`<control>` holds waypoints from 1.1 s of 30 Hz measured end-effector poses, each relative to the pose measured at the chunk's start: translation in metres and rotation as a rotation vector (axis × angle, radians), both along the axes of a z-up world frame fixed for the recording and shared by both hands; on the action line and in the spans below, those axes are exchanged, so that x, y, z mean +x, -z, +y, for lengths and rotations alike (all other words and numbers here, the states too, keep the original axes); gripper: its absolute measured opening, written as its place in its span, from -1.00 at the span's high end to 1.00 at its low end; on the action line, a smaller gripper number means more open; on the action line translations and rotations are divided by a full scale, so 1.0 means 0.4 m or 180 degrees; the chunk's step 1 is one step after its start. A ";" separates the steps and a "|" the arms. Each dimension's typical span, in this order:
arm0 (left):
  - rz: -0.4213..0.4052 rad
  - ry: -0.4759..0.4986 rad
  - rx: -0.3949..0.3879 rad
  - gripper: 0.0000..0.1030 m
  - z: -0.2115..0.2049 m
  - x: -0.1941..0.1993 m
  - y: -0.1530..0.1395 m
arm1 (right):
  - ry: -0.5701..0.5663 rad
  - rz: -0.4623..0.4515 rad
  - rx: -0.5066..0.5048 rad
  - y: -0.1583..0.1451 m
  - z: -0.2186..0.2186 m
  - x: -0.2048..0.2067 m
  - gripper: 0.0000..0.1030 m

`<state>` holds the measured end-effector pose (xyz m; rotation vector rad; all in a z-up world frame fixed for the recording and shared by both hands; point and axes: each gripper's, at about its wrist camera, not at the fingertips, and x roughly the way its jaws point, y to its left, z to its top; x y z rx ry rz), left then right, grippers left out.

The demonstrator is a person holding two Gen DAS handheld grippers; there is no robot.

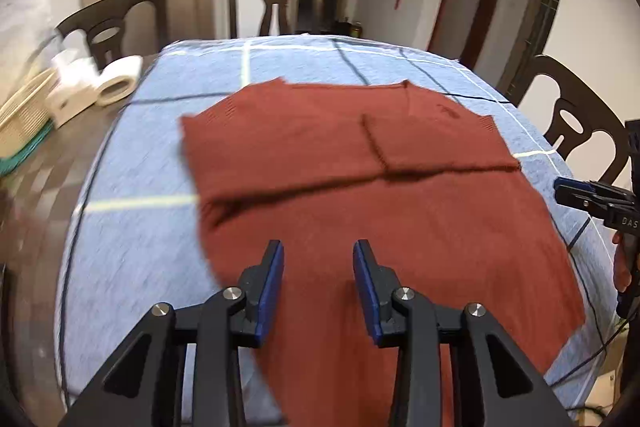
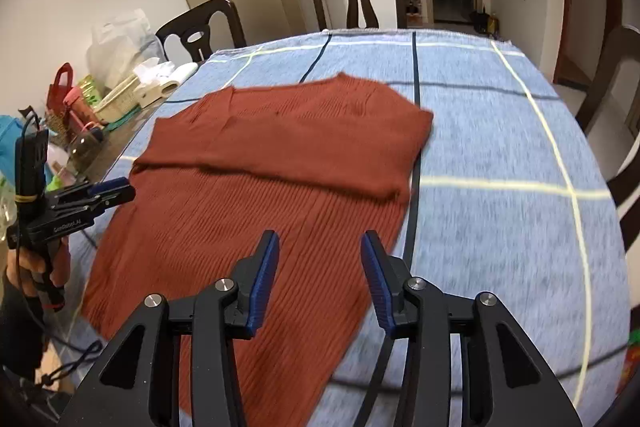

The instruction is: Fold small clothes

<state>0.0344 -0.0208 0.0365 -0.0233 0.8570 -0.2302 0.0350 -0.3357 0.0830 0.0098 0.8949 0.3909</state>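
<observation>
the rust-red knit sweater (image 1: 360,187) lies flat on the blue checked tablecloth (image 1: 132,259), its far part doubled over with a fold edge running 9 to 3 o'clock. left gripper (image 1: 319,267) and right gripper (image 2: 319,261) hover released over its near hem, nothing between the pads. bare cloth opens toward 3 o'clock of the right gripper; paper rolls (image 1: 116,83) sit at 10 o'clock.

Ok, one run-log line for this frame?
left gripper: open, empty | right gripper: open, empty | rust sweater: flat on blue cloth, far part folded over
</observation>
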 end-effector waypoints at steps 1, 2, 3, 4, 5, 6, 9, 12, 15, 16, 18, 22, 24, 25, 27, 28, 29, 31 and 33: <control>0.0003 -0.0050 -0.0017 0.22 0.015 -0.016 0.003 | 0.0003 0.0026 0.0017 0.004 -0.002 -0.007 0.06; 0.0011 -0.0097 -0.0051 0.21 0.028 -0.029 0.006 | 0.0011 0.0060 0.0036 0.011 -0.007 -0.016 0.05; 0.0019 -0.0139 -0.0090 0.19 0.040 -0.042 0.009 | 0.0023 0.0079 0.0048 0.015 -0.011 -0.024 0.05; 0.0030 -0.0185 -0.0132 0.18 0.052 -0.053 0.013 | 0.0050 0.0111 0.0072 0.022 -0.019 -0.032 0.04; 0.0042 -0.0237 -0.0179 0.17 0.062 -0.064 0.017 | 0.0074 0.0146 0.0098 0.028 -0.025 -0.038 0.04; 0.0061 -0.0275 -0.0237 0.16 0.070 -0.073 0.023 | 0.0095 0.0182 0.0132 0.035 -0.032 -0.046 0.04; 0.0171 -0.0301 -0.0435 0.16 0.079 -0.093 0.044 | 0.0171 0.0321 0.0252 0.062 -0.049 -0.060 0.04; 0.0194 -0.0263 -0.0527 0.11 0.066 -0.115 0.057 | 0.0198 0.0392 0.0352 0.081 -0.057 -0.078 0.03; 0.0227 -0.0213 -0.0686 0.05 0.062 -0.141 0.058 | 0.0203 0.0406 0.0493 0.081 -0.058 -0.097 -0.01; 0.0254 -0.0187 -0.0763 0.05 0.059 -0.150 0.061 | 0.0181 0.0457 0.0587 0.084 -0.058 -0.104 -0.01; 0.0271 -0.0138 -0.0855 0.04 0.053 -0.168 0.065 | 0.0121 0.0527 0.0731 0.089 -0.058 -0.117 -0.01; 0.0274 -0.0110 -0.1029 0.04 0.054 -0.198 0.070 | 0.0015 0.0631 0.0912 0.098 -0.056 -0.146 -0.01; 0.0292 -0.0106 -0.1122 0.05 0.057 -0.204 0.073 | 0.0001 0.0662 0.1003 0.102 -0.057 -0.154 -0.01; 0.0294 -0.0113 -0.1145 0.05 0.057 -0.206 0.072 | 0.0007 0.0660 0.1019 0.103 -0.056 -0.155 -0.01; 0.0299 -0.0118 -0.1157 0.06 0.055 -0.201 0.072 | 0.0008 0.0669 0.1052 0.103 -0.052 -0.152 -0.01; 0.0303 -0.0115 -0.1157 0.06 0.053 -0.198 0.071 | 0.0003 0.0675 0.1068 0.103 -0.048 -0.151 -0.01; 0.0307 -0.0116 -0.1158 0.06 0.052 -0.196 0.071 | -0.0002 0.0677 0.1067 0.103 -0.046 -0.152 0.01; 0.0321 -0.0099 -0.1168 0.12 0.050 -0.197 0.070 | -0.0027 0.0695 0.1029 0.101 -0.040 -0.156 0.17; 0.0357 -0.0095 -0.1196 0.31 0.051 -0.201 0.074 | -0.0061 0.0738 0.1018 0.105 -0.036 -0.163 0.29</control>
